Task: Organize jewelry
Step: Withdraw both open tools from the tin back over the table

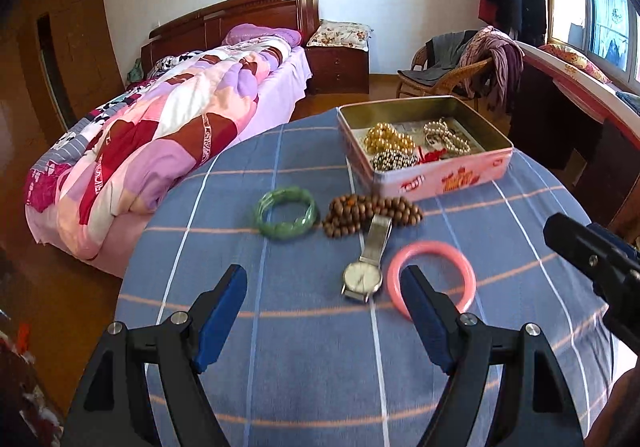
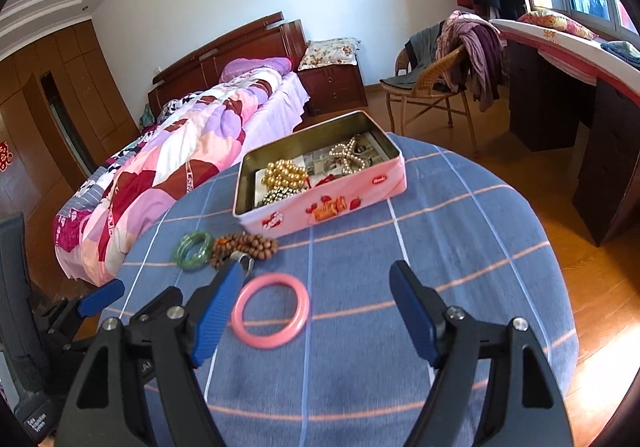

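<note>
A pink tin box (image 1: 444,177) (image 2: 320,203) stands open on the blue checked tablecloth, holding gold, white and dark bead strands. In front of it lie a green bangle (image 1: 286,216) (image 2: 193,249), brown wooden beads (image 1: 372,213) (image 2: 246,244), a silver watch (image 1: 364,277) and a pink bangle (image 1: 432,279) (image 2: 271,310). My left gripper (image 1: 324,275) is open and empty, above the cloth just before the watch. My right gripper (image 2: 318,271) is open and empty, with the pink bangle beside its left finger.
The round table's cloth (image 1: 300,367) drops off at all sides. A bed (image 1: 168,135) lies to the left, a wicker chair with clothes (image 2: 444,83) and a dark desk (image 2: 560,107) to the right.
</note>
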Tool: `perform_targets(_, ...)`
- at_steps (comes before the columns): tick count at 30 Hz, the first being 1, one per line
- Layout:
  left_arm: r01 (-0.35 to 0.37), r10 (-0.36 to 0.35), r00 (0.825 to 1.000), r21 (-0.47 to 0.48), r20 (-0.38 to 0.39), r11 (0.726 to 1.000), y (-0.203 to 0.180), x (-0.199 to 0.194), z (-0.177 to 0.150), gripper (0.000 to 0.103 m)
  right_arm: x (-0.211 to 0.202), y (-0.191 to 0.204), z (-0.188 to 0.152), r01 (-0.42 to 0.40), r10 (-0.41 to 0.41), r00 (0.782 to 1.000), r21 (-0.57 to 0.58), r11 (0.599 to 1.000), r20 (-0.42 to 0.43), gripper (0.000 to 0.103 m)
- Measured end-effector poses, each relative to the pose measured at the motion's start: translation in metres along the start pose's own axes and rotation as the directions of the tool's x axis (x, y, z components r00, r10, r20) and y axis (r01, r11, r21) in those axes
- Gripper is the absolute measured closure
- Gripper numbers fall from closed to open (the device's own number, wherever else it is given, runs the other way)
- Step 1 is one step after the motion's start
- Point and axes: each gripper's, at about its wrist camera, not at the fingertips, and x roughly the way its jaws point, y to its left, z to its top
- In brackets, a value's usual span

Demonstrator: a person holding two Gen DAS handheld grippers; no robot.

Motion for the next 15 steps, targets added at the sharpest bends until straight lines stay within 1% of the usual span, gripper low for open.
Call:
perform_targets(3,-0.003,0.003,1.000,-0.001,-0.002,1.000,0.001,-0.005,-0.009,0.024,-0.006,0.004,-0.007,0.015,-0.014,1.000,-0.022,1.000,0.006,0.024)
perform_targets(8,-0.014,0.013,1.000,-0.012,-0.015,1.000,0.006,-0.007,-0.020,0.024,-0.008,0.005,-0.016,0.016,-0.016,1.000,-0.024,1.000,-0.003,0.024)
perform_targets(15,-0.034,0.033,0.999,-0.017,-0.020,0.999,0.015,-0.007,-0.028,0.024,-0.008,0.009,-0.021,0.014,-0.014,1.000,-0.039,0.999,-0.018,0.023)
